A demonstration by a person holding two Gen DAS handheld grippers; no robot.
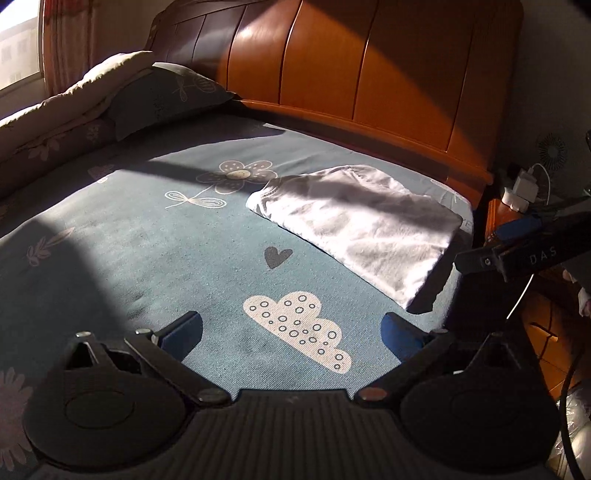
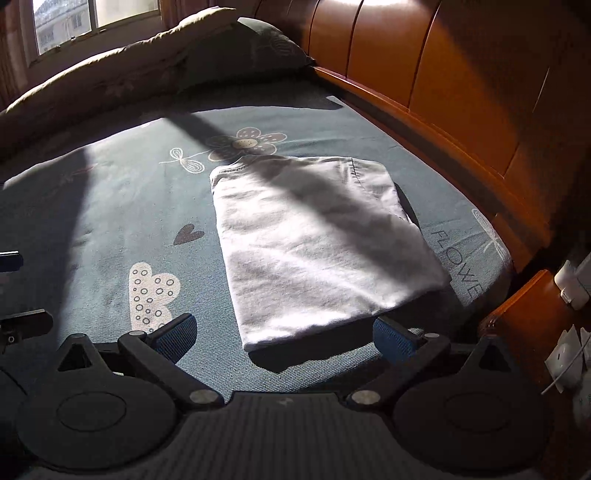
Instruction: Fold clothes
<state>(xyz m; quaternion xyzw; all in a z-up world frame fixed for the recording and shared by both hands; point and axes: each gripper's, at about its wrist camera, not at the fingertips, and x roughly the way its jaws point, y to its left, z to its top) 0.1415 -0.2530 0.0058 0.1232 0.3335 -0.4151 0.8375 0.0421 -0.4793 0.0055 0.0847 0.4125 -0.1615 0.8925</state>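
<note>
A white garment [image 1: 354,225] [image 2: 317,251] lies folded into a flat rectangle on the blue patterned bed sheet [image 1: 155,236] [image 2: 110,206], near the headboard side. My left gripper [image 1: 291,332] is open above the sheet, over a cloud print, with the garment ahead to its right and nothing between its fingers. My right gripper [image 2: 284,334] is open too, its blue pads either side of the garment's near edge, slightly above it. The right gripper's black body [image 1: 517,254] shows at the right edge of the left wrist view.
An orange wooden headboard [image 1: 369,74] [image 2: 443,74] runs along the far side. A pillow [image 1: 162,96] and a rolled quilt [image 1: 55,110] lie at the far left by a window [image 2: 96,14]. A bedside table with chargers [image 1: 521,192] stands to the right.
</note>
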